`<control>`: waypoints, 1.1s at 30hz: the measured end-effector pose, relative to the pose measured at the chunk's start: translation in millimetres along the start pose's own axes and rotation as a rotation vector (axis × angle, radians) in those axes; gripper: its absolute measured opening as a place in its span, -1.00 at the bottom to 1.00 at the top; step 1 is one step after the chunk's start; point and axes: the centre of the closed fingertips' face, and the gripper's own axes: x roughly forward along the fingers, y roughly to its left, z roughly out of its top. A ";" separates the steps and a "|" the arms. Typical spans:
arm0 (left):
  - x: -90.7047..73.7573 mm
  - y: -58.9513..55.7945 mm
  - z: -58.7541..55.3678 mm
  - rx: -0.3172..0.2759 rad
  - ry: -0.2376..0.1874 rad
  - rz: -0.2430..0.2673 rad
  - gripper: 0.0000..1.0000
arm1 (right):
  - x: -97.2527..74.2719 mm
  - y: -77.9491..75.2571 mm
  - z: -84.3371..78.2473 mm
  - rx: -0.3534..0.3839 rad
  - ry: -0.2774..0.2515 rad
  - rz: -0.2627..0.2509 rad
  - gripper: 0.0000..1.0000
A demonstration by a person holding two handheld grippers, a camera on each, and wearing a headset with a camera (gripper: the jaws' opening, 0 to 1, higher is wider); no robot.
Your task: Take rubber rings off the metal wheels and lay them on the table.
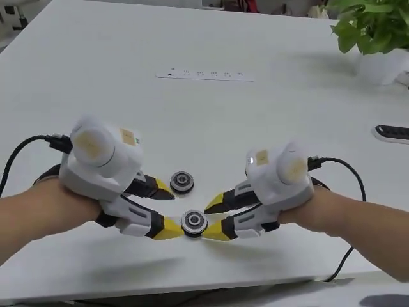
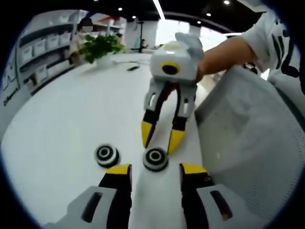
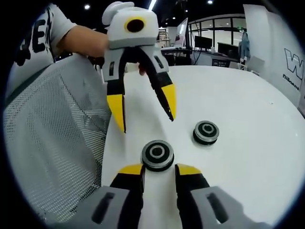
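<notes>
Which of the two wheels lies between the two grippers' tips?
The near wheel, flanked by the yellow tips of the left gripper and the right gripper. The far wheel lies behind it, beside the left gripper only.

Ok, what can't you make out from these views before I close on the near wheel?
Near wheel: head view, yellow jaws overlap its two sides, so contact cannot be told.
Far wheel: small in all three views; whether its rubber ring sits fully in place is unclear.
Black object: head view, cut off by the right edge.
Potted plant: head view, cut by the top right corner.
</notes>
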 end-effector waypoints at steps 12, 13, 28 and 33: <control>10.6 -2.2 2.2 -0.022 -0.008 -0.017 -0.32 | 0.9 1.3 -1.3 0.014 -0.009 0.010 -0.63; 11.9 -2.4 2.2 -0.020 -0.008 -0.017 -0.33 | 0.9 1.2 -1.1 0.015 -0.011 0.009 -0.63; 25.4 0.3 -2.8 0.009 0.010 -0.015 -0.51 | 3.7 0.9 1.4 0.029 -0.017 0.008 -0.65; 26.6 1.3 -3.7 0.022 0.015 -0.009 -0.56 | 5.0 1.5 2.4 0.025 -0.020 0.011 -0.65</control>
